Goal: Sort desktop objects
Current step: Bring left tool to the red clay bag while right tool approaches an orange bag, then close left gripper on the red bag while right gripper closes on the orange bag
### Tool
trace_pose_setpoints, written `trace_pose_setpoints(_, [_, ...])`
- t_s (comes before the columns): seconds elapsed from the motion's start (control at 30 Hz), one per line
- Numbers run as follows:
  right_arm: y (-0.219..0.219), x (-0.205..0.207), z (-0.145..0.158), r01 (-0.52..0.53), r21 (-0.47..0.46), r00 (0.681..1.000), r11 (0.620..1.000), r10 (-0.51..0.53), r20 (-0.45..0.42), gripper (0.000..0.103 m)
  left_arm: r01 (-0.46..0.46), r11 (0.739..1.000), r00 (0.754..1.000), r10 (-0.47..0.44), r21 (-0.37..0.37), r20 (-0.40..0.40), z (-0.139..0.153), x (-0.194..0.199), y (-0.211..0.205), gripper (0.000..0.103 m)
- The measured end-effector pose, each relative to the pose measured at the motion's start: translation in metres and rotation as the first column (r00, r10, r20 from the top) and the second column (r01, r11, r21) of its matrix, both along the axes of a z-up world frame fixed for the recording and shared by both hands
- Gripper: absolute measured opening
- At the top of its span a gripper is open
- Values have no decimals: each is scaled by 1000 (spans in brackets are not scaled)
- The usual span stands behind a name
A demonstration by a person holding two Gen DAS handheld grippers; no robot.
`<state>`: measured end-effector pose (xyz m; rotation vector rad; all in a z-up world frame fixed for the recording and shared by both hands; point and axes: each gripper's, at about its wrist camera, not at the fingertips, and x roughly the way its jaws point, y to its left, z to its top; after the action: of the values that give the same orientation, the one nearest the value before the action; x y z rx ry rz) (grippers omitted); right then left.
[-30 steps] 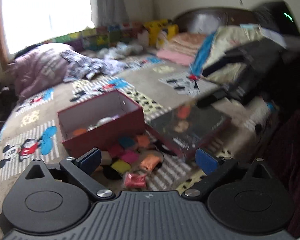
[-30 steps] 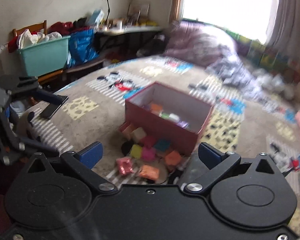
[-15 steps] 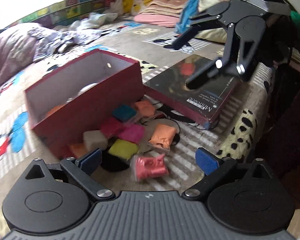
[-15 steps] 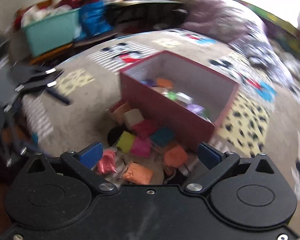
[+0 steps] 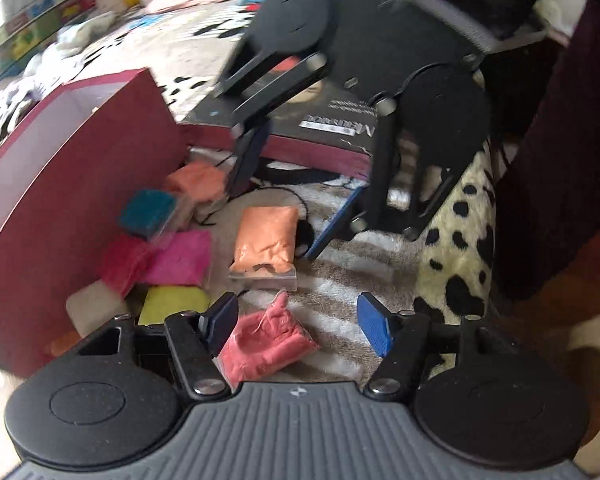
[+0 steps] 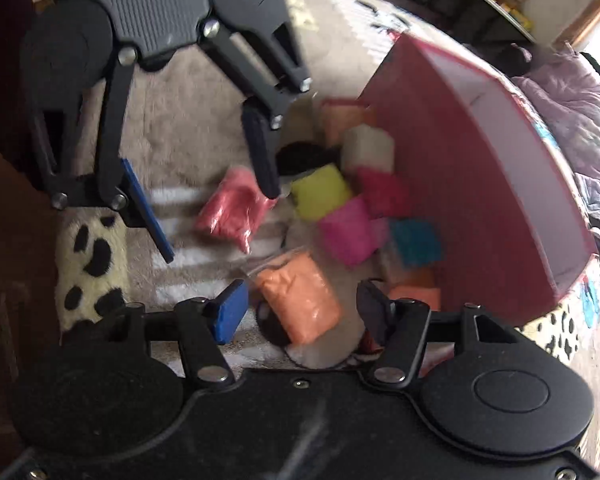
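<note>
Left tongs (image 5: 296,324) wide open over red packet (image 5: 266,344) — right tongs (image 6: 298,308) gaping, straddling orange packet (image 6: 298,300).

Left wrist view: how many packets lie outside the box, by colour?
Orange packets: 3
Red packets: 2
Pink packet: 1
Yellow packet: 1
Teal packet: 1
White packet: 1
Total: 9
</note>
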<state>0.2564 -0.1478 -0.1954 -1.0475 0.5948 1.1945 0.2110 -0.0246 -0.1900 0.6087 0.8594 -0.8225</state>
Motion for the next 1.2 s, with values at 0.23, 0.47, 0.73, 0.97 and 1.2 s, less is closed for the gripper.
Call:
trace_pose_setpoints(0.23, [10,4,-12,-13,-18,1000,1000,13,15,74,0,998,999,2,70,-37,-15,16,-3,66])
trace_pose_setpoints(0.47, [6,19,0,67,-86,990,994,-77,-122,78,-48,993,983,66,105,-174,-4,5,18,66])
trace_pose_setpoints(0.73, [-12,16,11,36,-102,994,994,-46,-95,77,25,992,999,-20,123,-42,10,-25,44,66])
trace_pose_setpoints(0.97, [2,16,11,-11,-89,999,996,6,-52,77,95,975,995,-87,201,-47,-15,-16,25,66])
trace_pose_setpoints(1.2, [1,47,17,181,-98,943,979,-201,-266,64,-222,967,954,242,128,-178,-16,19,37,58])
